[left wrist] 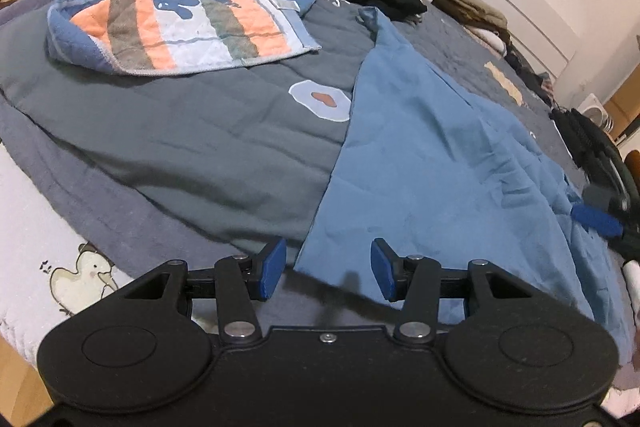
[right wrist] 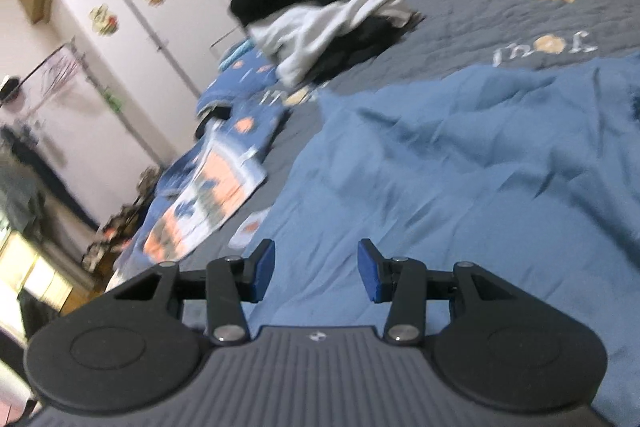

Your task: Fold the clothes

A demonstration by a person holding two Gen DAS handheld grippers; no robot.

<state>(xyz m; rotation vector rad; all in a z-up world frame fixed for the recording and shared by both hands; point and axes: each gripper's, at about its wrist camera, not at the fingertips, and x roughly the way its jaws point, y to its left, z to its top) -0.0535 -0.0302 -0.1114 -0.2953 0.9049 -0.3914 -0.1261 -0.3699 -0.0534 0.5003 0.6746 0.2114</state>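
Left wrist view: the left gripper (left wrist: 327, 269) hangs with jaws apart and nothing between them, just above the near left corner of a blue garment (left wrist: 440, 179) spread on the grey quilt (left wrist: 180, 131). A patterned blanket (left wrist: 180, 23) lies folded beyond; the right gripper (left wrist: 600, 219) shows at the garment's far edge.

Right wrist view — blurred: the right gripper (right wrist: 316, 273) is likewise parted and empty over the blue garment (right wrist: 460, 163). A pile of unfolded clothes (right wrist: 320, 35) waits behind.

Likely step: reaching for edges to begin a fold — next, each claw must close on a hem.
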